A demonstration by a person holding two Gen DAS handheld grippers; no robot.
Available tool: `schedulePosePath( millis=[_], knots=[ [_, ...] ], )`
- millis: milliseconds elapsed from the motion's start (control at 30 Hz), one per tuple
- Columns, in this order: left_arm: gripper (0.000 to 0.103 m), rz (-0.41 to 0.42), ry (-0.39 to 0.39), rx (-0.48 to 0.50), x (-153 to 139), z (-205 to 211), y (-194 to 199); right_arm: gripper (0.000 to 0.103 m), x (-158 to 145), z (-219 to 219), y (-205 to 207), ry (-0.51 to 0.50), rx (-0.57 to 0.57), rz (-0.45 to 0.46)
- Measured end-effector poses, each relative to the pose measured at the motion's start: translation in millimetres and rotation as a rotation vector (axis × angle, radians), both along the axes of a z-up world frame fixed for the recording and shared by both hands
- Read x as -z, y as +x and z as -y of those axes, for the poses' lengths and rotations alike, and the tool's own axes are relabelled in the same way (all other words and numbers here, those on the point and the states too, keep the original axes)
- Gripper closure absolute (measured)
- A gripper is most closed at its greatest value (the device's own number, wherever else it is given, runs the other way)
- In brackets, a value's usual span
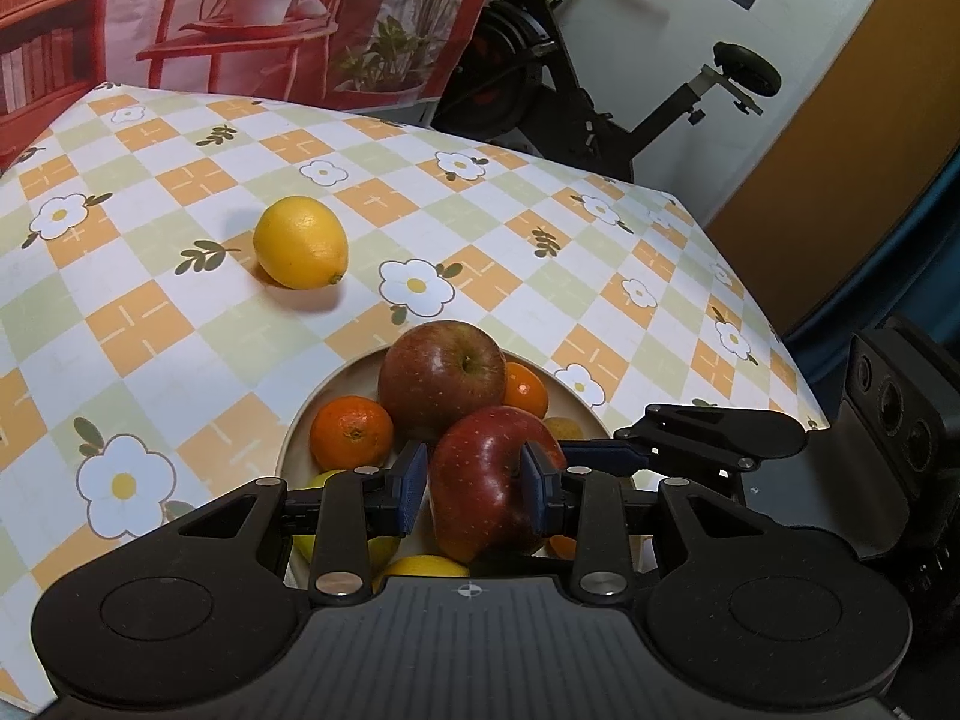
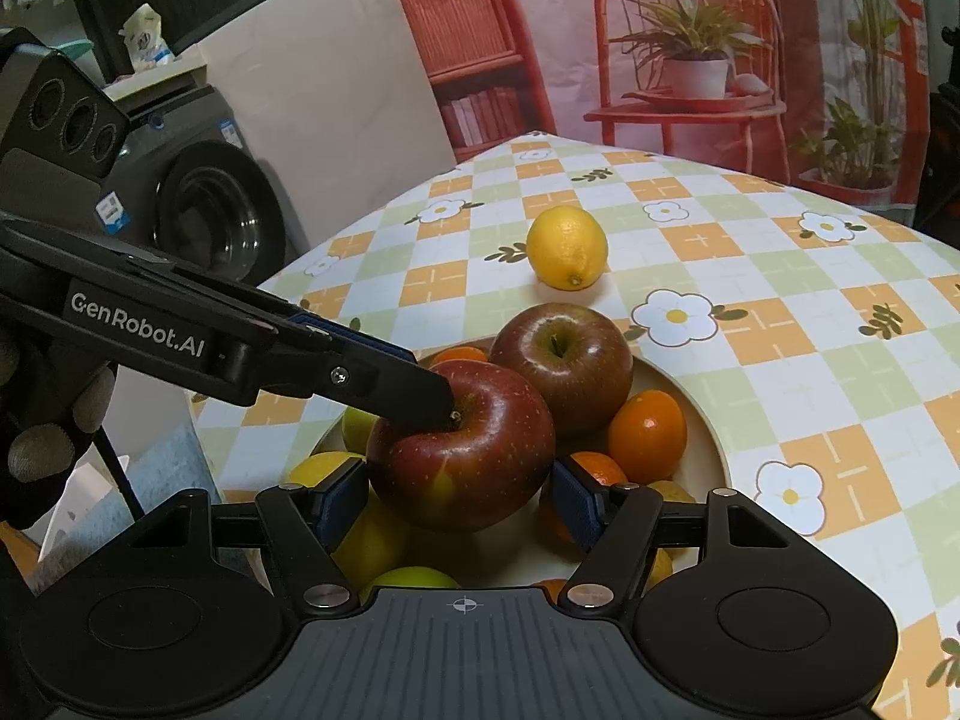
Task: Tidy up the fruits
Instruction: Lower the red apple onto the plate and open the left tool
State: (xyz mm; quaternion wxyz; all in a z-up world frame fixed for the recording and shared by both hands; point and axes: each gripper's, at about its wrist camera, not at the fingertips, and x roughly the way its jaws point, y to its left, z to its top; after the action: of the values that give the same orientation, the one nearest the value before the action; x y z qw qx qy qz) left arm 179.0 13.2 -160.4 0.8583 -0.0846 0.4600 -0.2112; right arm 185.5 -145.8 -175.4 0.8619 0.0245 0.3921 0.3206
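Fruit fills a shallow cream bowl on a table with a checked, flower-print tablecloth. On top of the heap sits a dark red apple. Behind it, toward twelve o'clock, lies a second, browner red apple. Tangerines and yellow-green fruit are packed around and under both.

Both of your grippers meet at the dark red apple. Your left gripper is clenched on it. One blue pad lies against the apple's left side and the other dips into the hollow at its stem, so you are pinching one shoulder of the fruit, not its full width. In the right wrist view that left finger comes in from nine o'clock and ends right at the stem pit.

Your right gripper stands about half open. Its blue pads flank the apple at nine and three o'clock. Whether they press on the skin is not clear.

One lemon lies alone on the cloth outside the bowl, well apart from it. From your left gripper it is at about eleven o'clock, from your right at about twelve. Its long axis runs roughly across the right gripper's line. The right gripper looks better lined up to reach it.
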Motion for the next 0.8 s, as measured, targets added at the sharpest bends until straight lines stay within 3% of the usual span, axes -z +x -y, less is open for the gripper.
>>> schedulePosePath(
  millis=[333, 533, 800],
  knots=[
    [0.066, 0.000, -0.001, -0.002, 0, 0, 0, 0.039, 0, 0, -1, -0.010, 0.000, 0.002],
    [0.066, -0.024, 0.036, -0.009, 8, 0, 1, 0.040, 0, 7, -2, -0.003, 0.023, 0.003],
    [0.065, -0.030, 0.019, -0.017, 10, -4, 2, 0.047, 0, 8, -4, -0.016, 0.010, 0.013]
  ],
)
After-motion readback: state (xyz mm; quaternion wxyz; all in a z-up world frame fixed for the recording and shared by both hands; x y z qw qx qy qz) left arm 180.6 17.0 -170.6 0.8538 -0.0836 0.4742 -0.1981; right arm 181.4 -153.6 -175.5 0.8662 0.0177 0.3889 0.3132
